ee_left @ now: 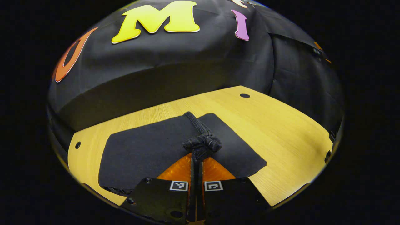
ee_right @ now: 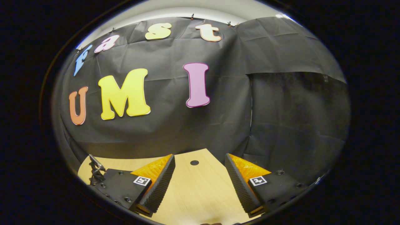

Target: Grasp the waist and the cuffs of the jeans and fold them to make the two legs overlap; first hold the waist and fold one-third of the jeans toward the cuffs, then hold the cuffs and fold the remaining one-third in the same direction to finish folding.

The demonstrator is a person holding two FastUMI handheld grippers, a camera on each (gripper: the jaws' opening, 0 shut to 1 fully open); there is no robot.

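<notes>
Jeans (ee_left: 150, 150) bunch between left gripper (ee_left: 196, 162) fingers, hiding contact.

Dark, nearly black jeans (ee_left: 150, 150) are lying spread flat across the lower middle of the left gripper view, forming a broad, roughly rectangular shape with angled corners. The cloth is looking smooth and matte. A bunched, thick ridge of the fabric is rising from the flat part near the centre of the frame, ending in a crumpled knot just below centre. Which end is the waist and which the cuffs cannot be told.
</notes>
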